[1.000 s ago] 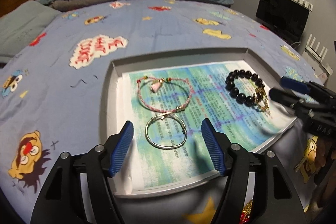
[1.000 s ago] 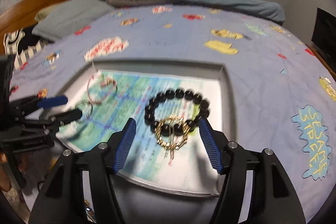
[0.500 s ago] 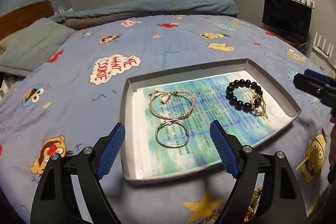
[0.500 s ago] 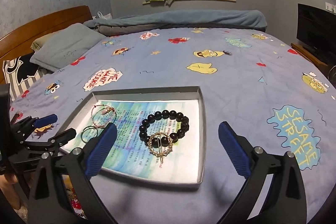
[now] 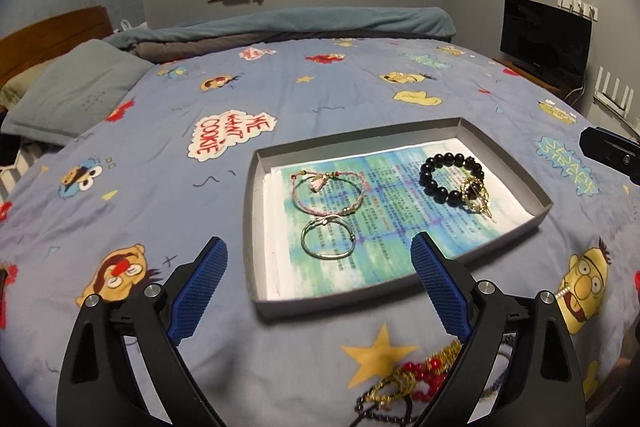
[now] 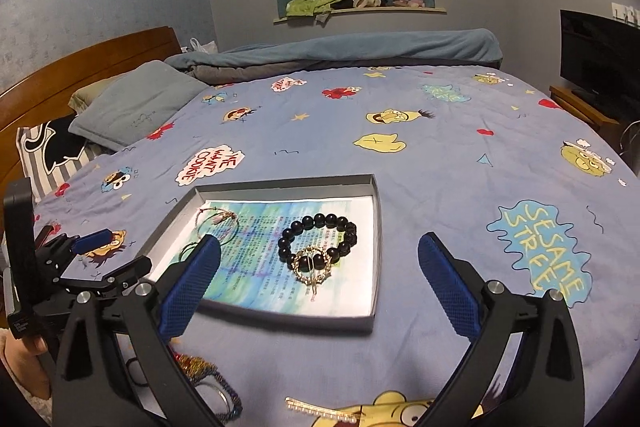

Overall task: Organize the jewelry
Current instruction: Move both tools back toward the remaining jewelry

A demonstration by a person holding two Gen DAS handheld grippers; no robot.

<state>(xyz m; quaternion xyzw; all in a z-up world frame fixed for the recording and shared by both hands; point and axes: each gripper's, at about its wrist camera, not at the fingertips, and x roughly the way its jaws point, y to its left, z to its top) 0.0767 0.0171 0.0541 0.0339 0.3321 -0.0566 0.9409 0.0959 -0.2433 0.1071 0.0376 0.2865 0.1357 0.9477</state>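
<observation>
A grey tray (image 5: 251, 211) (image 6: 376, 235) lined with printed paper lies on the bed. In it are a pink cord bracelet (image 5: 326, 191), a silver bangle (image 5: 328, 243), a black bead bracelet (image 5: 450, 177) (image 6: 318, 241) and a gold piece (image 5: 476, 197) (image 6: 311, 269) on the beads. My left gripper (image 5: 318, 287) is open and empty, held back in front of the tray. My right gripper (image 6: 318, 277) is open and empty, also short of the tray. Loose jewelry (image 5: 408, 383) (image 6: 208, 379) lies on the quilt near me, partly hidden by the grippers.
The blue cartoon quilt (image 5: 160, 187) covers the bed. A gold hair clip (image 6: 324, 411) lies at the near edge. A pillow (image 6: 132, 107) and wooden headboard (image 6: 80, 67) are at the left, a TV (image 5: 544, 39) at the right.
Both grippers have pulled back and up from the tray and opened wider. The loose jewelry pile on the quilt has come into view. The tray's contents have not moved.
</observation>
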